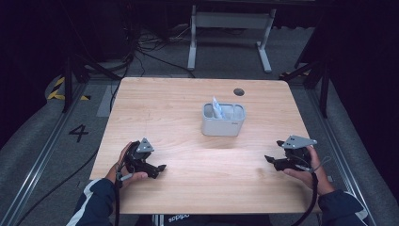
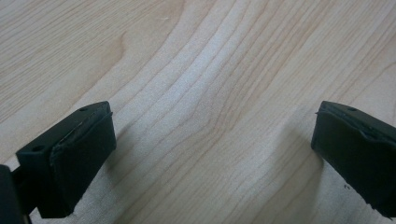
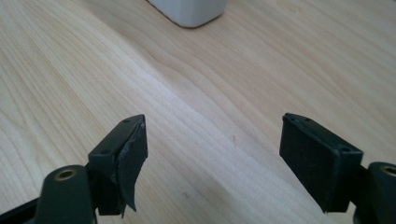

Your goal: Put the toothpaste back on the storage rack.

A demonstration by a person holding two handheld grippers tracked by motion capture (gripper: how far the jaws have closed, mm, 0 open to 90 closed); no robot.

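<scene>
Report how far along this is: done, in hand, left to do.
Done: nothing evident, beyond a whitish packet standing in the grey bin. In hand: nothing; left gripper and right gripper are open, low over the bare table. What is left can't be told.

1. A light wooden table (image 1: 155, 108) carried a grey open-topped bin (image 1: 223, 125) near its middle.
2. A white and blue packet (image 1: 217, 108) stood upright in the bin's left part.
3. A small dark round hole (image 1: 239, 92) sat near the table's far edge.
4. A painted number 4 (image 1: 78, 133) marked the grey floor (image 1: 42, 141) left of the table.
5. A white metal frame (image 1: 230, 28) stood beyond the table, with black cables (image 1: 150, 47) beside it.
</scene>
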